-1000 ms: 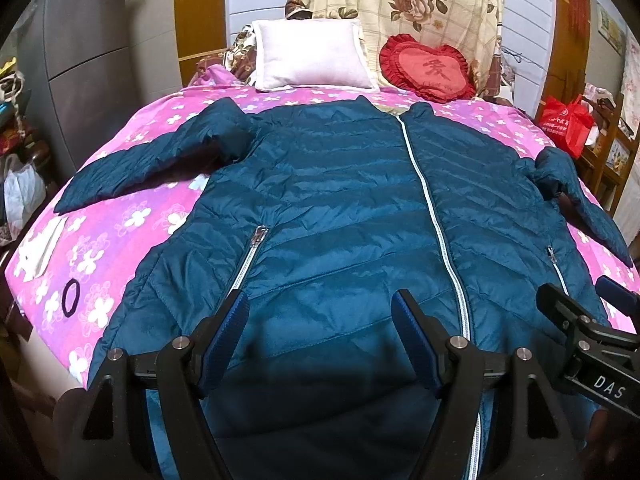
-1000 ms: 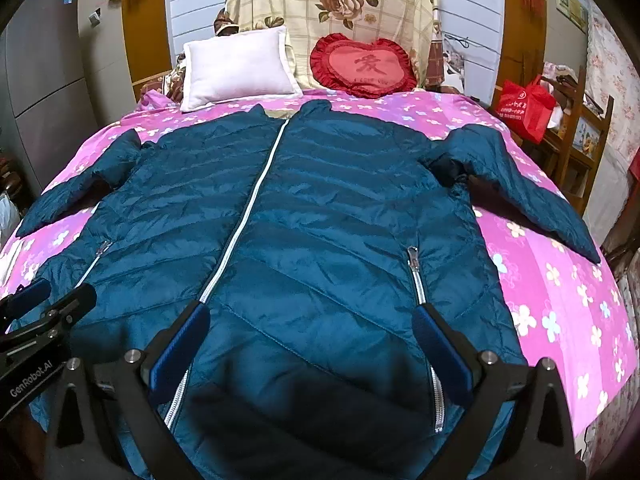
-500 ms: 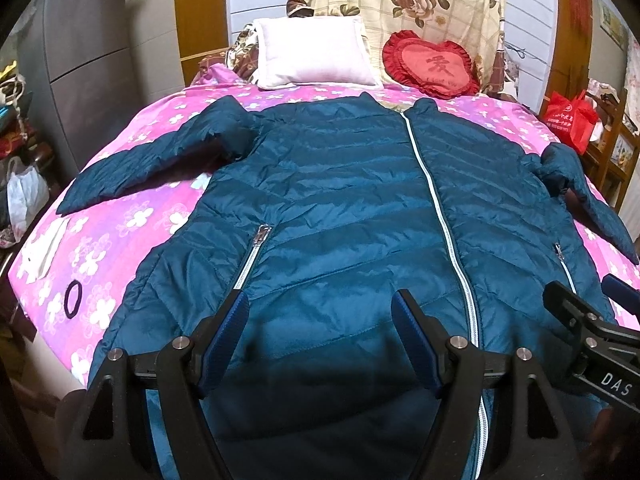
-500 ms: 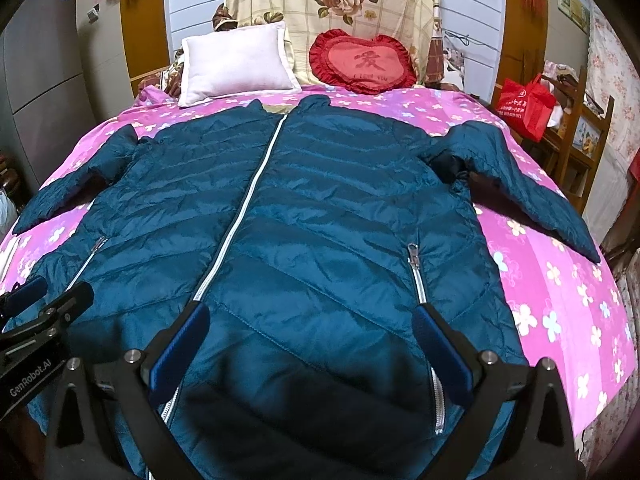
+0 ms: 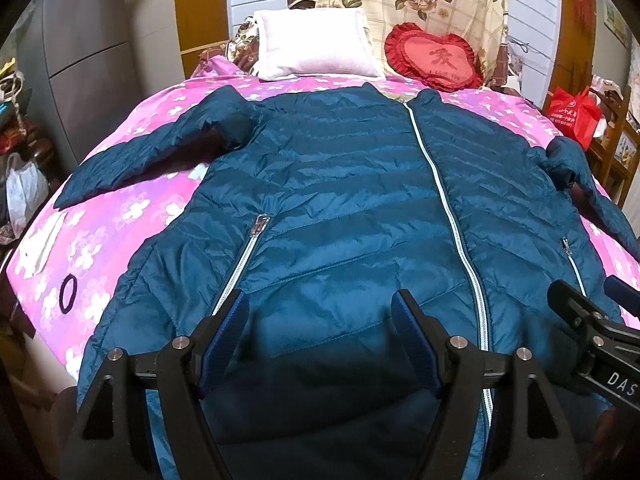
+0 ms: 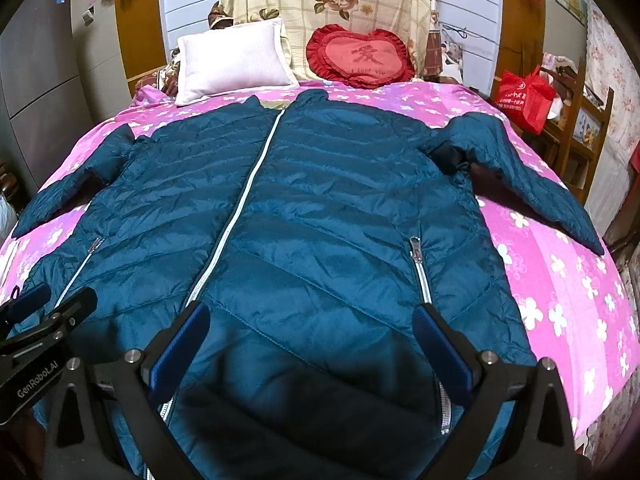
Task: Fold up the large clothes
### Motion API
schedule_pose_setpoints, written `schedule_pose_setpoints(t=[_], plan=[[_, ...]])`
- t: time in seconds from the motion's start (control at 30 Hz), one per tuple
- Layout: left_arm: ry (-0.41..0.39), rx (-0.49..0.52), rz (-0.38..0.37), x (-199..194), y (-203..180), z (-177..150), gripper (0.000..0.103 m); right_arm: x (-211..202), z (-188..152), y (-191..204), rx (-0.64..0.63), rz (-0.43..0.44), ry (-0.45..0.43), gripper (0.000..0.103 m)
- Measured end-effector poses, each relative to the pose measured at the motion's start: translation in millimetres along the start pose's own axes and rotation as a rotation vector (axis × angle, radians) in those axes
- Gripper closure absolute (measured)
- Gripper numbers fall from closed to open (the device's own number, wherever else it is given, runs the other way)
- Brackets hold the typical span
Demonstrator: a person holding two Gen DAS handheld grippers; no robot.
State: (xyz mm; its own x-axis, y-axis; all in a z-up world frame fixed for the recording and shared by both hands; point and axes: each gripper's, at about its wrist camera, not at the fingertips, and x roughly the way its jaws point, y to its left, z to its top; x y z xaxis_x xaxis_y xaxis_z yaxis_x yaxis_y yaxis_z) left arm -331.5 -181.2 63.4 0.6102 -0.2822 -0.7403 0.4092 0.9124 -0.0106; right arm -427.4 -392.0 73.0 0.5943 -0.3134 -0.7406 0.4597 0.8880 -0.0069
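A dark teal quilted jacket [image 5: 344,200] lies flat, front up and zipped, on a pink flowered bed [image 5: 120,216]; it also shows in the right wrist view [image 6: 328,216]. Both sleeves spread outward. My left gripper [image 5: 320,320] is open and empty above the jacket's lower left hem. My right gripper [image 6: 312,332] is open and empty above the lower right hem. Each gripper shows at the edge of the other's view.
A white pillow [image 5: 316,44] and a red heart cushion [image 5: 436,58] sit at the bed's head. A black hair tie [image 5: 69,294] and a white cloth [image 5: 40,248] lie on the left bed edge. A red bag [image 6: 524,96] sits on wooden shelves at right.
Both grippers have shifted slightly; the jacket sits a little lower in each view. The jacket itself has not moved and both grippers stay open.
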Motion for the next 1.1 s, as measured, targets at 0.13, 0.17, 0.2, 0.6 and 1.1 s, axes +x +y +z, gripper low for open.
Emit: schedule_pose_setpoints(t=[0.13,0.17,0.2,0.6,1.1], plan=[[0.002,0.005,0.007,2.3,-0.6,-0.8,0.051,4.3,-1.9,-1.5,-0.004,-0.007,0.001,0.001],[0.004,0.006,0.008,3.2,-0.8,-1.1,0.051,5.0,-2.1,-2.1,-0.002,-0.006,0.003,0.001],[0.006,0.007,0.008,4.2,-1.0,-1.2,0.051,5.3,-2.1,-2.6,-0.001,-0.006,0.003,0.001],[0.005,0.009,0.020,8.2,0.5,-1.8,0.051,8.9,-2.5,-5.1,0.006,-0.011,0.002,0.000],[0.002,0.010,0.024,7.0,0.0,3.8,0.051,10.3,-2.2,-5.5,0.002,-0.013,0.001,0.000]])
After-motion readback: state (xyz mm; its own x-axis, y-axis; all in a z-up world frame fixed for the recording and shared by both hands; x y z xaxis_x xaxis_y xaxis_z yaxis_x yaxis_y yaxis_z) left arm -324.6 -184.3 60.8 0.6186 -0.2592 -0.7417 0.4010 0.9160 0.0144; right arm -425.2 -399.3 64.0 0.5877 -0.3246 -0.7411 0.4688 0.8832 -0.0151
